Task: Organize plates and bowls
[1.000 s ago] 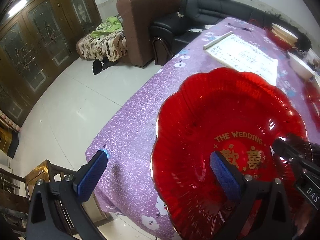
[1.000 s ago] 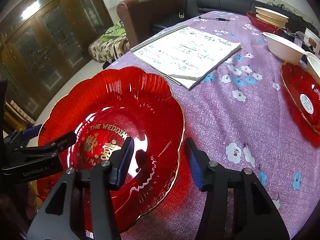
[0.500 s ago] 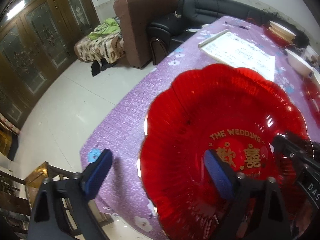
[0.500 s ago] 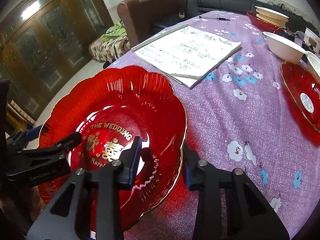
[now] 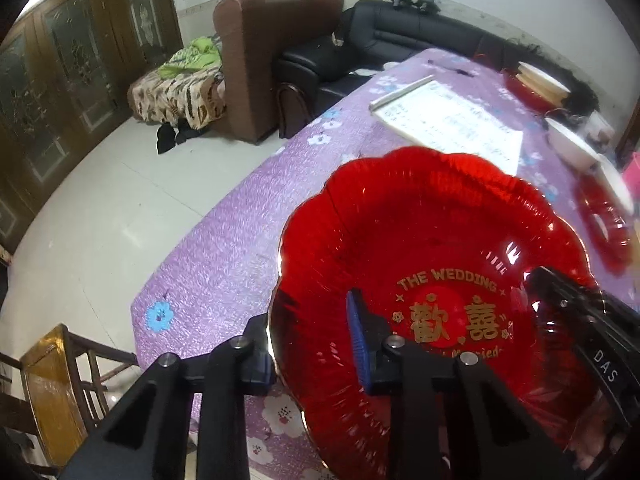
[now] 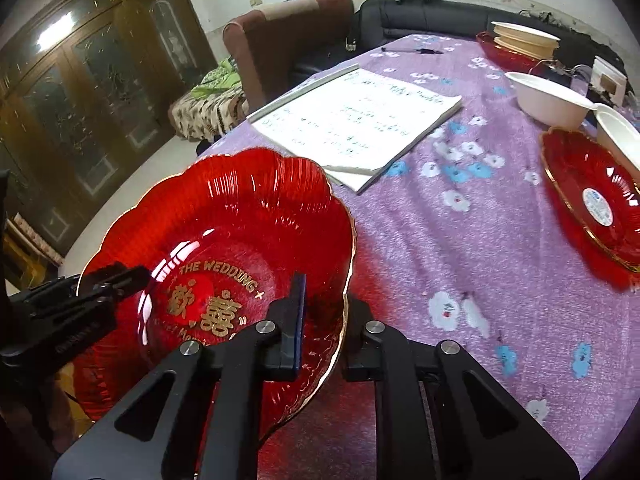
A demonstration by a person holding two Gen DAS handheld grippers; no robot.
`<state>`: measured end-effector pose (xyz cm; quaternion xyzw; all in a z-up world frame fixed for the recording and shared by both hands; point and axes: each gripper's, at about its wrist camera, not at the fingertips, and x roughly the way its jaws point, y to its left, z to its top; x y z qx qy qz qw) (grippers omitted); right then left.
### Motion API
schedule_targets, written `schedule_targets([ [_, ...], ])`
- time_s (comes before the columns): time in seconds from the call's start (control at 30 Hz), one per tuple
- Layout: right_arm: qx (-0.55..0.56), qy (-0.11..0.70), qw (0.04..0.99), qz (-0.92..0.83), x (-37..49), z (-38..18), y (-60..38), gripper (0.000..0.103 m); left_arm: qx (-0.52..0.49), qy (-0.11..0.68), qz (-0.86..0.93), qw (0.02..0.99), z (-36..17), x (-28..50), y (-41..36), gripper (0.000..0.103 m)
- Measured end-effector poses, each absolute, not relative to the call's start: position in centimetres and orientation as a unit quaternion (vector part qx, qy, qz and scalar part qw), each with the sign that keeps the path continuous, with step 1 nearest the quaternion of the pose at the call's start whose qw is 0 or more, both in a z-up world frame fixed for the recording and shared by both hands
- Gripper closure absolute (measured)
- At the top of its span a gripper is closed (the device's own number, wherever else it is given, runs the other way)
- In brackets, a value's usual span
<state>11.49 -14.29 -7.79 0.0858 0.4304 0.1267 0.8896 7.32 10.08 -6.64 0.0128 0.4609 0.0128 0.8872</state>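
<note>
A red scalloped wedding plate (image 5: 420, 232) with gold lettering is held over the near corner of the purple table (image 5: 240, 232). My left gripper (image 5: 310, 344) is shut on its left rim, one finger under, one inside. My right gripper (image 6: 326, 320) is shut on its right rim (image 6: 344, 264). Each gripper shows in the other's view. A second red plate (image 6: 592, 200) lies at the right, with white bowls (image 6: 548, 98) behind it.
An open notebook (image 6: 360, 120) lies mid-table beyond the plate. A stack of bowls on a red plate (image 6: 520, 38) stands at the far end. A wooden chair (image 5: 52, 380) stands below the table corner. Sofas (image 5: 400, 40) stand behind the table.
Both grippers have closed onto the plate's opposite rims. The plate has tilted and shifted slightly toward the table's near corner.
</note>
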Motion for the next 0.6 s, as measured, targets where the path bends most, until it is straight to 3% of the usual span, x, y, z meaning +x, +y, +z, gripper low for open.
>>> schedule_targets([
  [0.17,0.084,0.399,0.905,0.121,10.2,-6.6,-14.9,0.09,0.029,0.436,0.011,0.899,-5.3,6.6,9.2,0.072],
  [0.33,0.103,0.437,0.886,0.118,10.7,-7.8,-16.0,0.09,0.06,0.459,0.006,0.886,-6.6,6.8,7.8,0.066],
  [0.5,0.135,0.456,0.868,0.141,10.1,-8.0,-17.6,0.081,0.06,0.476,0.006,0.877,-6.6,5.8,8.3,0.066],
  [0.57,0.127,0.414,0.891,0.135,8.7,-6.4,-19.0,0.07,0.066,0.464,0.015,0.883,-5.4,4.9,8.8,0.06],
  [0.6,0.129,0.398,0.898,0.136,8.1,-5.7,-19.7,0.067,0.074,0.45,0.018,0.89,-4.3,4.1,9.1,0.049],
])
